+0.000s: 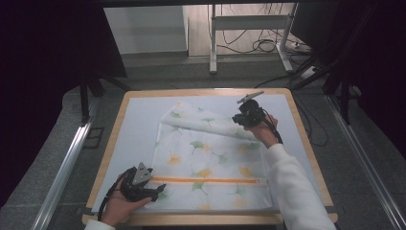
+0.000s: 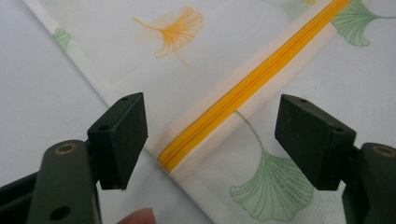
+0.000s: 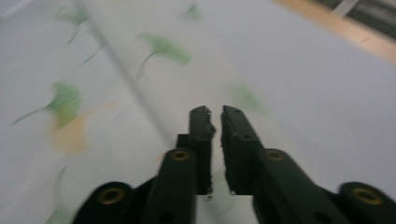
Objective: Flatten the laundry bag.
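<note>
Your pillowcase (image 1: 210, 163), white with green and orange ginkgo leaves and an orange zipper (image 1: 206, 180) running across near your edge, lies spread on the pale mat of the bench (image 1: 134, 129). Its far part is folded back toward you, so a crease crosses it at a slant. The bench has a light wooden rim, and around it you have grey floor, black curtains to both sides, and beyond the far end a white metal frame with loose cables on the ground.

Your left gripper (image 1: 153, 190) rests low at the near left corner of the cloth, right at the end of the zipper (image 2: 243, 93). Its fingers (image 2: 123, 135) stand wide apart with nothing pinched; that zipper end and a green leaf lie on the bench between them.

Your right gripper (image 1: 241, 118) is at the far right of the pillowcase, over the folded edge. Its fingers (image 3: 205, 140) are all but together, with just a thin slit between the tips. The picture there is blurred, and I cannot tell whether any cloth is caught in that slit
</note>
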The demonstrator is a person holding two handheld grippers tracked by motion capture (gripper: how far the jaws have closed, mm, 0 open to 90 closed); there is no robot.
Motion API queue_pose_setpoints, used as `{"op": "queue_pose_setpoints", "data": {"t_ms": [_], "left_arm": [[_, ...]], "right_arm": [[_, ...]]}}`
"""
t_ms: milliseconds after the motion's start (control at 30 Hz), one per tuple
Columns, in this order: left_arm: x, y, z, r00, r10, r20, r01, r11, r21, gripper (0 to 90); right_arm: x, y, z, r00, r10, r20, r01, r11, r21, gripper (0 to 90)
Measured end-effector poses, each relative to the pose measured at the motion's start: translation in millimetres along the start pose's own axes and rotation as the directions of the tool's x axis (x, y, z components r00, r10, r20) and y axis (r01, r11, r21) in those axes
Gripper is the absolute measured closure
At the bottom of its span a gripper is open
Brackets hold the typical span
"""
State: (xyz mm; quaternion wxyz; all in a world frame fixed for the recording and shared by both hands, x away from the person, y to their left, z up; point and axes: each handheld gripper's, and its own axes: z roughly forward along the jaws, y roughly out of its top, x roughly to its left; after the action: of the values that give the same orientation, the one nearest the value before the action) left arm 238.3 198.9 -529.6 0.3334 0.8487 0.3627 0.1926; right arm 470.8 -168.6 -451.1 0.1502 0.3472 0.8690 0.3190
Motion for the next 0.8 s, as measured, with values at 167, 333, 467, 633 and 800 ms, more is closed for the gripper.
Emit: {"op": "queue_pose_setpoints", "data": {"t_ms": [167, 333, 467, 633, 800], "left_arm": [[-1.5, 0.3, 0.5, 1.0, 0.005, 0.0, -0.005, 1.0, 0.005, 25.5], [0.3, -1.0, 0.4, 1.0, -0.005, -0.004, 0.005, 1.0, 0.003, 25.5], [1.6, -1.5, -0.5, 1.0, -0.007, -0.007, 0.007, 1.0, 0.003, 25.5], [2.2, -1.8, -1.2, 0.9999, -0.011, -0.006, 0.011, 0.9999, -0.001, 25.5], [2.7, -1.8, -1.1, 0.9999, -0.013, -0.01, 0.013, 0.9999, 0.0, 25.4]], "right_arm": [[27.1, -30.1, 4.0, 0.996, -0.044, -0.077, 0.049, 0.996, 0.069, 89.3], [36.8, -34.9, 30.7, 0.9941, -0.088, -0.064, 0.094, 0.99, 0.106, 89.3], [32.7, -32.0, 46.6, 0.9944, -0.105, -0.011, 0.105, 0.987, 0.125, 89.3], [20.6, -28.7, 54.4, 0.9958, -0.082, 0.039, 0.078, 0.991, 0.107, 89.3], [10.0, -18.6, 63.9, 0.994, -0.075, 0.079, 0.067, 0.992, 0.103, 89.3]]}}
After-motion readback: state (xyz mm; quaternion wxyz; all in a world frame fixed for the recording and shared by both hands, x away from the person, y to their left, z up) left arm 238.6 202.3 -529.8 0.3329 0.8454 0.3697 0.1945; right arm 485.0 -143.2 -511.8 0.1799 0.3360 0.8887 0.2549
